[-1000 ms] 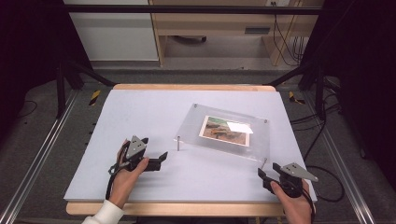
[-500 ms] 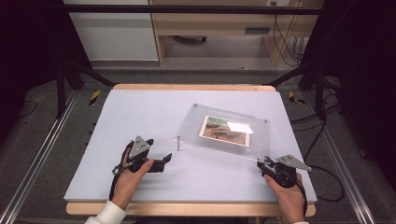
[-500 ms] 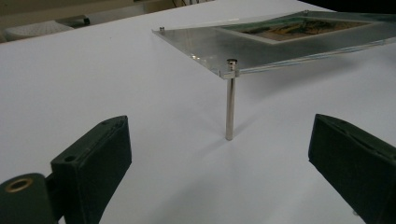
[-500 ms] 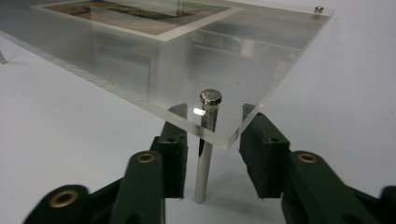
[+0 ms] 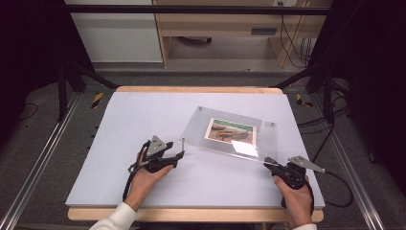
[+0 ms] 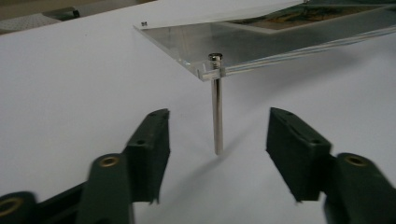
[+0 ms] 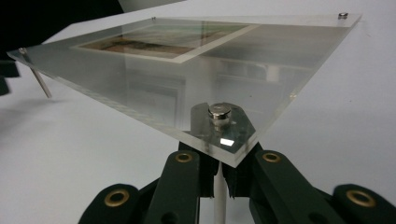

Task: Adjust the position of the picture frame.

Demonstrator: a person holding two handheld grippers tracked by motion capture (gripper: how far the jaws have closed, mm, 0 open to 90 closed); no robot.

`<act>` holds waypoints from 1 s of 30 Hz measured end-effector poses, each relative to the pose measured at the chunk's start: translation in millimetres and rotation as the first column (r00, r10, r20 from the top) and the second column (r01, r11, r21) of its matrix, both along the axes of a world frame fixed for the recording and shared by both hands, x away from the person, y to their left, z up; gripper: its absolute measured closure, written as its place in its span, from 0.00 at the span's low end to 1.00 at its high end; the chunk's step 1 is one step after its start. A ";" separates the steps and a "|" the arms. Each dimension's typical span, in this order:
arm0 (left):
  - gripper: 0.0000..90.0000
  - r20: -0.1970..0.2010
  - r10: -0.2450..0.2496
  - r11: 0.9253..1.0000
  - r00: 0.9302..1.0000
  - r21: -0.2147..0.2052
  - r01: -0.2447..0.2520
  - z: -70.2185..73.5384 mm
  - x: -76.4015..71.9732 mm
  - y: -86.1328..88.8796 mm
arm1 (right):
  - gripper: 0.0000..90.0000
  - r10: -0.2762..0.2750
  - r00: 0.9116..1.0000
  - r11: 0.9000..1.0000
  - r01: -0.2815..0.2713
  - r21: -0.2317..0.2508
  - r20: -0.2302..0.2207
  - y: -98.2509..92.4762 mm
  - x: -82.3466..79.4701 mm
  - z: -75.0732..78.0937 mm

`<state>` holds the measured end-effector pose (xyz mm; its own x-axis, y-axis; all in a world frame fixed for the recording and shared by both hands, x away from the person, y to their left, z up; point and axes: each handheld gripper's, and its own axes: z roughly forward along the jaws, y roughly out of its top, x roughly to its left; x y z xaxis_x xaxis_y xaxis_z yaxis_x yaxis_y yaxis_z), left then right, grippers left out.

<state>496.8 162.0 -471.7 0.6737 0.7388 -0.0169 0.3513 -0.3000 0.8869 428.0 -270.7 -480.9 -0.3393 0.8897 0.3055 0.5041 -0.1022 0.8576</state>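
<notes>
Your right gripper [image 7: 218,179] pinches a leg pin [image 7: 218,200] under the near right corner of the clear acrylic photo frame [image 5: 230,134].
Your left gripper [image 6: 217,154] has its jaws spread wide, either side of the frame's other near leg pin [image 6: 216,116], not touching it. Frame sits right of centre on the white table [image 5: 143,115], near edge raised.

Looks like a lab/recording rig: white bench [image 5: 143,124] w/ wood edge, black frame posts [image 5: 61,81], metal rails [image 5: 38,163] on grey floor, loose cables [image 5: 289,43], wood desk [image 5: 225,26] behind.
</notes>
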 end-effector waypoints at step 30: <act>0.93 -0.001 -0.002 0.993 1.000 -0.116 0.001 5.6 31.7 -18.1 | 0.94 -0.005 1.000 0.999 0.007 -0.046 0.027 0.8 0.9 8.8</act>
